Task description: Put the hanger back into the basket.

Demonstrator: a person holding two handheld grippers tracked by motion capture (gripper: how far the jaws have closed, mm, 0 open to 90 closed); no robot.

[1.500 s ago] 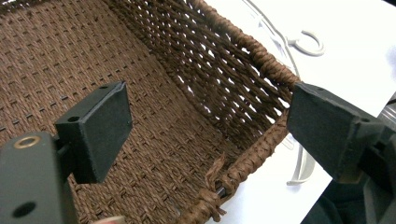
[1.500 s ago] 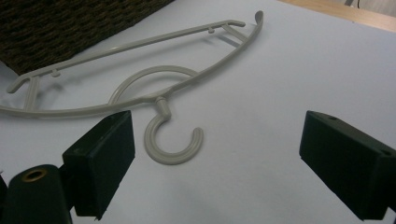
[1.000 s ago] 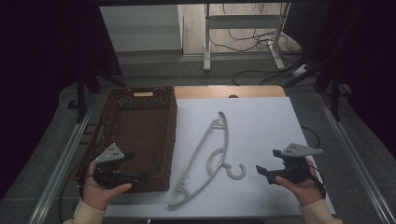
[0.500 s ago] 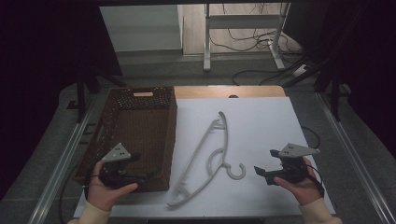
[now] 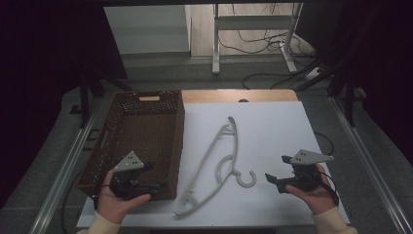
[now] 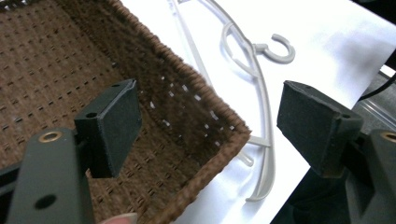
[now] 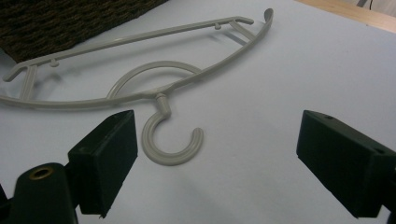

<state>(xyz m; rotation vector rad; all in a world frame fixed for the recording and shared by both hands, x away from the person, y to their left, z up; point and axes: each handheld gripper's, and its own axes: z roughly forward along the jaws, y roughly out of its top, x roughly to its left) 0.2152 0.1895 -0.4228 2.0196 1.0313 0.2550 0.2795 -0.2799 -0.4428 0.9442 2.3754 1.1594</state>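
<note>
Left hand-held gripper (image 5: 155, 186) shifted right along basket (image 5: 146, 105) near corner, jaws released; right hand-held gripper (image 5: 272, 179) released beside hanger (image 5: 214, 156).

Quick count of what you've got in front of you. One hanger (image 5: 214, 163), pale grey plastic, lying around the middle of the high view, with a single hook at its lower right. One basket (image 5: 141, 141), brown and woven, over at the left of the frame. One worktop (image 5: 272, 131) with a white top under both of them. Two tools: your left tool (image 5: 155, 185) at the lower left and your right tool (image 5: 271, 178) at the lower right, each with two black jaws standing wide apart, so four jaws total. Two hands too, your left hand (image 5: 117, 202) and your right hand (image 5: 316, 192), one per tool.
</note>
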